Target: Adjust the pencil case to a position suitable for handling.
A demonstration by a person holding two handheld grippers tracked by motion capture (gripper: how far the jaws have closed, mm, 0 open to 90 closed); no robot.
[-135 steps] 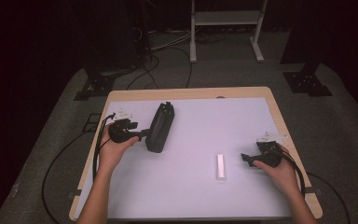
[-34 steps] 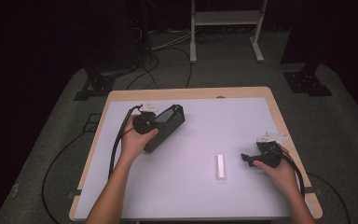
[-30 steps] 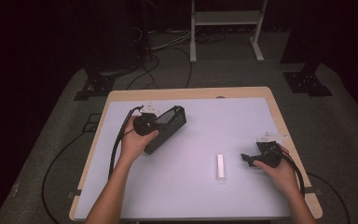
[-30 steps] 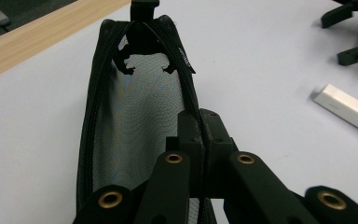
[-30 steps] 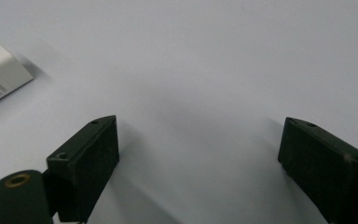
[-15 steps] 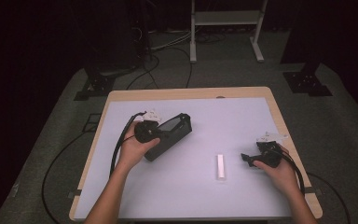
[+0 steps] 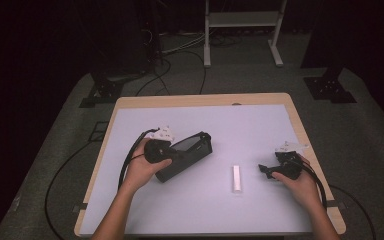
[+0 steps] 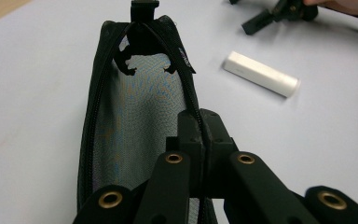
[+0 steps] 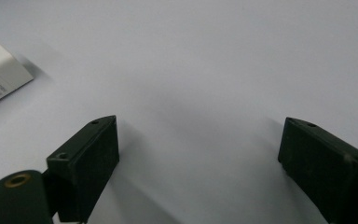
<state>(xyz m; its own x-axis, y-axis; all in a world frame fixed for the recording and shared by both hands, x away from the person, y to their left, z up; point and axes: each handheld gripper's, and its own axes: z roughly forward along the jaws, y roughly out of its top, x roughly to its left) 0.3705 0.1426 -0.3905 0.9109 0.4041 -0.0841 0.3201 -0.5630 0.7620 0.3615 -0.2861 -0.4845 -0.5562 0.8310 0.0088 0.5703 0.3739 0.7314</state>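
Observation:
A black zippered pouch (image 7: 192,150) lies slanted on the white table top (image 7: 250,125), its zip open and mesh lining showing (image 8: 135,93). My left gripper (image 7: 176,156) sits at the pouch's near end, jaws pinched together on one zipper edge (image 8: 205,126). A small white bar (image 7: 236,178) lies to the right of the pouch (image 8: 261,73), and its end shows in the right gripper view (image 9: 0,74). My right gripper (image 7: 264,170) rests on the table right of the bar, jaws wide apart with bare table between them (image 9: 200,140).
The table's wooden rim (image 7: 205,98) frames the white surface. Beyond it on the dark floor are cables (image 7: 180,45), a white metal stand (image 7: 240,20) and black stand bases (image 7: 330,87). A cable (image 7: 60,175) trails off the table's left side.
My left hand has dragged the pouch rightward and toward the table's middle, swinging it from nearly lengthwise to a flatter slant. The right hand and the white bar have kept still.

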